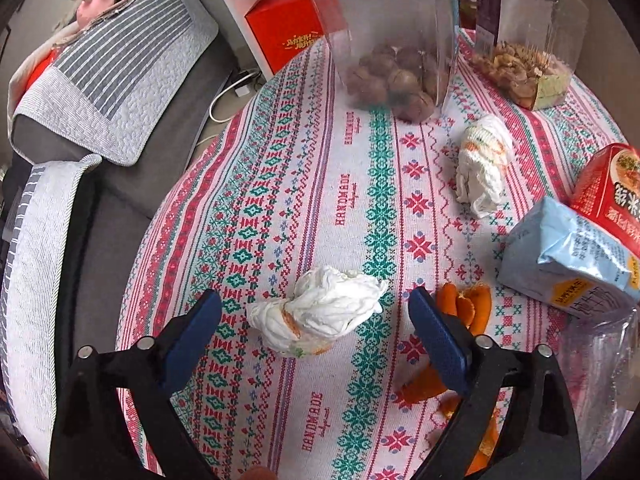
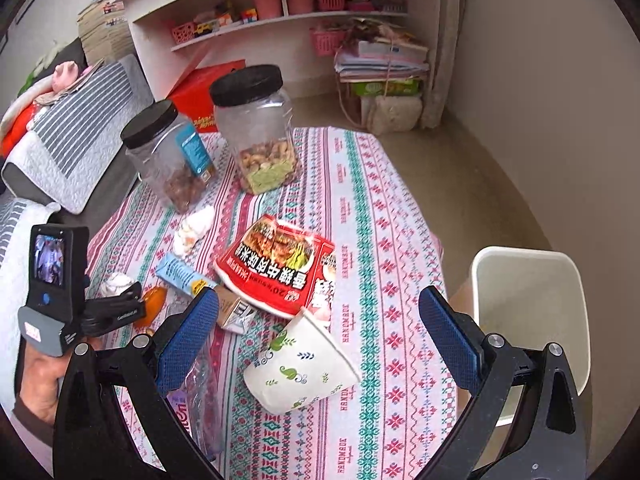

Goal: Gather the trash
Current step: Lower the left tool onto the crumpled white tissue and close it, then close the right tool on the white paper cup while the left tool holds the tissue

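Left tongs [image 1: 316, 312]: spread wide, holding nothing. A crumpled tissue [image 1: 320, 312] lies on the table [image 1: 280, 184] between the two blue pads, low in the left wrist frame, touching neither. Orange peel [image 1: 464, 308] lies just beside the right-hand pad, partly hidden behind it. A second crumpled tissue [image 1: 484, 160] sits at centre right, below a clear jar of nuts [image 1: 392, 40]. A pale blue packet [image 1: 568, 256] rests at the right edge against a red noodle bowl [image 1: 612, 184].

Right tongs [image 2: 320, 316]: spread wide, holding nothing. A paper cup [image 2: 300, 368] lies tipped on its side at lower centre, between the pads, just below the red noodle bowl [image 2: 280, 264]. A white trash bin [image 2: 532, 320] stands beside the table at lower right.
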A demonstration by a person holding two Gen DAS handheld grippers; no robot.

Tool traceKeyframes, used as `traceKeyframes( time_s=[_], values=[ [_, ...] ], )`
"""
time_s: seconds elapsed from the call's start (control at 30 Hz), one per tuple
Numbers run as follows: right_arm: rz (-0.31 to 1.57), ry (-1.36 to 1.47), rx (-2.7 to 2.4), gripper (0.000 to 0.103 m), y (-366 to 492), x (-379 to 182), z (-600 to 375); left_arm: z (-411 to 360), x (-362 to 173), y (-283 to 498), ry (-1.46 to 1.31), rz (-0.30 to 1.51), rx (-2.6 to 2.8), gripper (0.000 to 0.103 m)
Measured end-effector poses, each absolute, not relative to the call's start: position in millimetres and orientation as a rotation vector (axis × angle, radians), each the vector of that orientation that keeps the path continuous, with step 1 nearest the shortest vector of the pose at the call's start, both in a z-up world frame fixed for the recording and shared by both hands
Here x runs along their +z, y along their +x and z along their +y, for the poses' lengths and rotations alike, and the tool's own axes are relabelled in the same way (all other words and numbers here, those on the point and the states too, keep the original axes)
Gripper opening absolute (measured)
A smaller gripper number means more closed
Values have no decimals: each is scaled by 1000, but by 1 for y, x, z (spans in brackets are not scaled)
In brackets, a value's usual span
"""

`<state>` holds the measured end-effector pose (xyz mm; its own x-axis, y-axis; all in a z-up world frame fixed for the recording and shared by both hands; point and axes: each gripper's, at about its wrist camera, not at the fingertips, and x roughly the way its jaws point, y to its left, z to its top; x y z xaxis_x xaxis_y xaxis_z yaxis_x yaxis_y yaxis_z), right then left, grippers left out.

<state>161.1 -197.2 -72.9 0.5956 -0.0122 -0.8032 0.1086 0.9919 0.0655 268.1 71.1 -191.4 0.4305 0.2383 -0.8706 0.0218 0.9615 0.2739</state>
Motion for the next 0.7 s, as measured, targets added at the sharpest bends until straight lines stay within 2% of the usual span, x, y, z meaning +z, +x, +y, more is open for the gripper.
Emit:
traceKeyframes(
  time_s=[0.07, 0.1, 0.13, 0.2, 0.4, 0.7],
  values=[
    [942, 103, -62, 96, 161, -75, -195, 79, -198, 269, 203, 1142, 104, 76],
    [946, 101, -59, 96, 161, -75, -195, 83, -196, 268, 170, 1135, 93, 64],
    [952, 99, -59, 96, 162, -75, -195, 86, -195, 269, 153, 1139, 90, 55],
    [962, 107, -62, 96, 162, -75, -198, 93, -189, 268, 96, 1147, 76, 49],
    [1011, 192, -61, 96, 162, -80, -214, 102, -169, 250, 11, 1134, 81, 48],
    [1048, 239, -67, 96, 159, -86, -224, 99, -103, 201, -175, 1048, 67, 48]
  ],
)
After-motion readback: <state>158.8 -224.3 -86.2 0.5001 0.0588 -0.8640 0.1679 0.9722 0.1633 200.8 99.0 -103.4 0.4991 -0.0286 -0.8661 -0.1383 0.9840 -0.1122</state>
